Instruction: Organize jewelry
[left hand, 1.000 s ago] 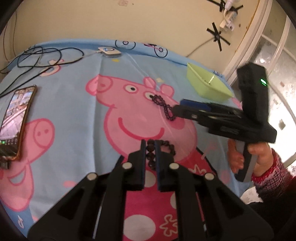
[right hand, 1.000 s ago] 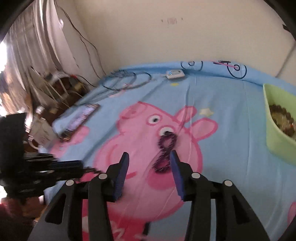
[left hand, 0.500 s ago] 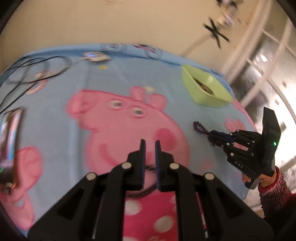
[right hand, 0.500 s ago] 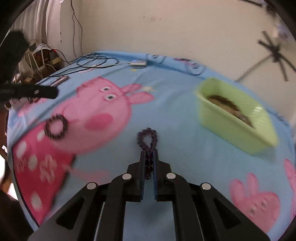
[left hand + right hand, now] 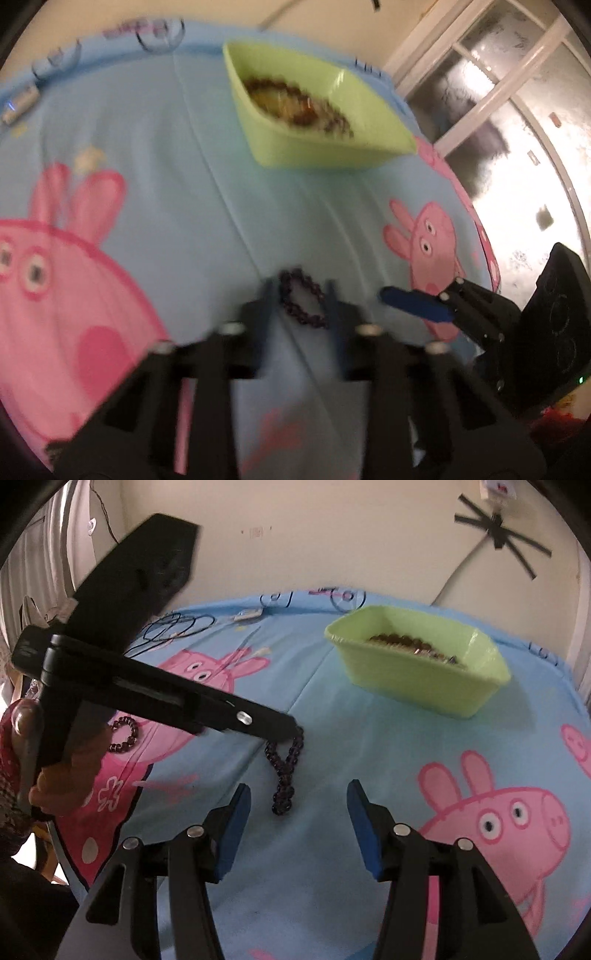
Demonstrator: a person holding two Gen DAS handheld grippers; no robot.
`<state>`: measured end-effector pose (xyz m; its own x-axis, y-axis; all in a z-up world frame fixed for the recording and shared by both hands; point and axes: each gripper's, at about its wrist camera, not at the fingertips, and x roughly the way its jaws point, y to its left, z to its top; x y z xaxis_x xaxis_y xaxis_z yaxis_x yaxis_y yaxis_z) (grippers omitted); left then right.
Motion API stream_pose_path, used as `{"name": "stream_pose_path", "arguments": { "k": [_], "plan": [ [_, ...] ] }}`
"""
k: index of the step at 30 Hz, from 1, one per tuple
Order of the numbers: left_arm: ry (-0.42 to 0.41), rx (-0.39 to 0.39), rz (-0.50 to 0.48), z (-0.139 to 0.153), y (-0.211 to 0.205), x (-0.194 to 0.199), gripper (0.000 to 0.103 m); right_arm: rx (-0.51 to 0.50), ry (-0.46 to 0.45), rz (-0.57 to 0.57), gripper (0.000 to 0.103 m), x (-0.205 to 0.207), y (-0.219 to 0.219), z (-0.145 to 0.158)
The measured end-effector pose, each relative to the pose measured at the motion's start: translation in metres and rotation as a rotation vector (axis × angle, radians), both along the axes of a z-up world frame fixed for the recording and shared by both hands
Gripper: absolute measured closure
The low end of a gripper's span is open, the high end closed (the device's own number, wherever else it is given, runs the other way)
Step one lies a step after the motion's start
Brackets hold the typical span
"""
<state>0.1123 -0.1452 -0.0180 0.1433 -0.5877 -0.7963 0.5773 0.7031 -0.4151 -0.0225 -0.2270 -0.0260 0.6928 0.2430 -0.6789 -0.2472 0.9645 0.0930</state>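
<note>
Two grippers work over one dark purple bead bracelet lying on the blue cartoon sheet. Right gripper: jaws spreading, empty. Left gripper also opening, the bracelet loose between its fingers (badly blurred there). Only the right view shows a second bracelet and cables. Farther off, the green tray holds blurred beads.

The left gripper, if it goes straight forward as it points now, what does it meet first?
Probably the purple bracelet, lying on the cloth between the opening jaws of the left gripper. Blur makes depth uncertain.
</note>
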Motion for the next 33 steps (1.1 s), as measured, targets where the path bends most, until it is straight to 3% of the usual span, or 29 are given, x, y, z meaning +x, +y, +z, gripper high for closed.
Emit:
{"name": "stream_pose_path", "arguments": {
  "k": [2, 5, 8, 13, 19, 22, 24, 25, 27, 29, 31, 33],
  "plan": [
    [0.003, -0.007, -0.012, -0.002, -0.001, -0.002, 0.095, -0.002, 0.017, 0.021, 0.103, 0.004, 0.003, -0.002],
    [0.041, -0.03, -0.005, -0.001, 0.004, 0.001, 0.097, 0.026, 0.021, 0.035, 0.103, 0.006, 0.0, -0.001],
    [0.033, -0.063, -0.006, 0.015, 0.008, 0.0, 0.097, 0.063, -0.037, 0.024, 0.103, 0.004, -0.007, 0.014],
    [-0.068, -0.131, -0.033, 0.068, 0.001, 0.005, 0.096, 0.1, -0.169, -0.006, 0.103, 0.007, -0.024, 0.053],
    [-0.146, -0.131, -0.033, 0.108, -0.037, 0.043, 0.096, 0.094, -0.239, -0.067, 0.103, 0.045, -0.057, 0.089],
    [-0.146, -0.093, 0.004, 0.107, -0.058, 0.073, 0.096, 0.104, -0.202, -0.098, 0.103, 0.079, -0.077, 0.09],
    [-0.131, -0.048, 0.065, 0.099, -0.074, 0.099, 0.087, 0.111, -0.154, -0.143, 0.103, 0.11, -0.095, 0.084],
    [-0.123, -0.024, 0.09, 0.095, -0.079, 0.108, 0.073, 0.1, -0.132, -0.165, 0.103, 0.122, -0.101, 0.08],
    [-0.112, 0.009, 0.129, 0.085, -0.078, 0.12, 0.071, 0.085, -0.104, -0.218, 0.103, 0.138, -0.114, 0.071],
    [-0.1, -0.009, 0.142, 0.079, -0.068, 0.119, 0.071, 0.11, -0.093, -0.27, 0.103, 0.139, -0.128, 0.064],
    [-0.114, -0.025, 0.122, 0.076, -0.05, 0.108, 0.071, 0.168, -0.116, -0.281, 0.09, 0.123, -0.135, 0.06],
    [-0.152, -0.016, 0.125, 0.076, -0.029, 0.095, 0.071, 0.209, -0.152, -0.288, 0.089, 0.105, -0.134, 0.057]
  ]
}}
